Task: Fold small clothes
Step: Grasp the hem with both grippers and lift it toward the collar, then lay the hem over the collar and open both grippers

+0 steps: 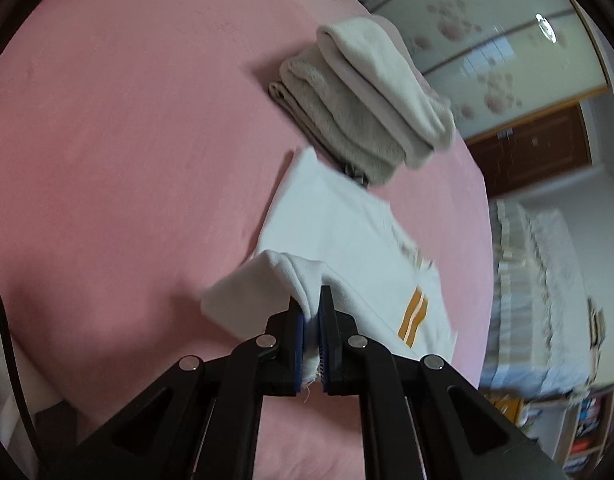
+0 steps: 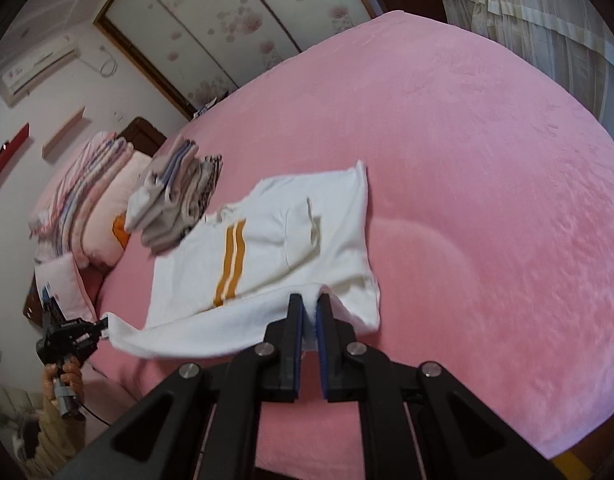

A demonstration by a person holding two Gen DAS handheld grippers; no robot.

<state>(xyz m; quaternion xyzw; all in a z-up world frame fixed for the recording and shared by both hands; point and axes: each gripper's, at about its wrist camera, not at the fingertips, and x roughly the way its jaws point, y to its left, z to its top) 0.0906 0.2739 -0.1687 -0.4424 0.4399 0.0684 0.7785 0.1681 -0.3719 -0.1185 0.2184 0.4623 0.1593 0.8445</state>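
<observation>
A small white garment with two orange stripes [image 1: 347, 236] [image 2: 267, 248] lies on the pink bed. My left gripper [image 1: 312, 300] is shut on one corner of its near edge. My right gripper [image 2: 310, 304] is shut on the other corner of that edge. The edge is lifted and stretched between them, partly folded over the rest. The left gripper also shows in the right wrist view [image 2: 103, 325], held by a hand at the far left.
A stack of folded beige and white clothes [image 1: 359, 96] [image 2: 175, 200] sits just beyond the garment. Pillows and a folded quilt [image 2: 87, 196] lie at the bed head. The pink bed cover [image 1: 127, 140] [image 2: 487, 200] spreads around. A wardrobe and curtains stand beyond the bed.
</observation>
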